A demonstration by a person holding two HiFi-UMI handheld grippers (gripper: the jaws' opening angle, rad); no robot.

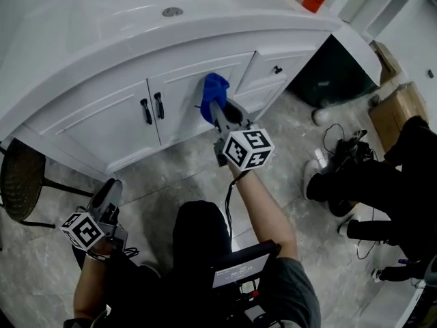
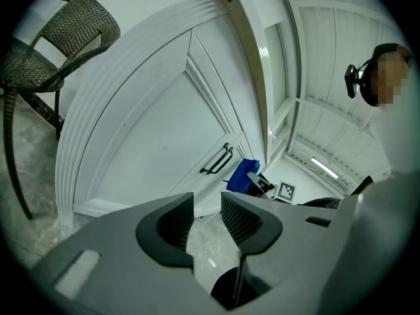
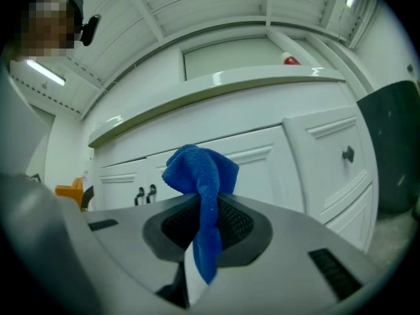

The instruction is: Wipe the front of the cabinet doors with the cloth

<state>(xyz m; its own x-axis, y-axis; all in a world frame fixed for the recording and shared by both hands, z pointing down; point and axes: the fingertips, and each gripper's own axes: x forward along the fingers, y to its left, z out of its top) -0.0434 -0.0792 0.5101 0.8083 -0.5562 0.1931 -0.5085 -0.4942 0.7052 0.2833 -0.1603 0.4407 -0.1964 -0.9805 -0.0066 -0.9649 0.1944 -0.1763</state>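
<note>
Right tongs (image 3: 207, 205) pinching cloth (image 3: 200, 169) at cabinet door (image 3: 269, 169); left tongs (image 2: 207, 218) spread, empty

The cloth (image 3: 199, 176) clamped in my right gripper (image 3: 203, 210) is fluffy blue terry, matt. My gripper is matt grey plastic with ribbed pads (image 3: 237, 222). The cabinet doors (image 1: 184, 91) are smooth, faintly glossy white, their handles (image 1: 159, 106) dark metal. The floor (image 1: 184, 176) is marbled grey stone; the chair (image 2: 65, 25) is woven wicker

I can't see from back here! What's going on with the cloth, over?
Right gripper shut on blue cloth, at cabinet door, contact unclear. Left gripper open, empty, low. Nothing blocking.
</note>
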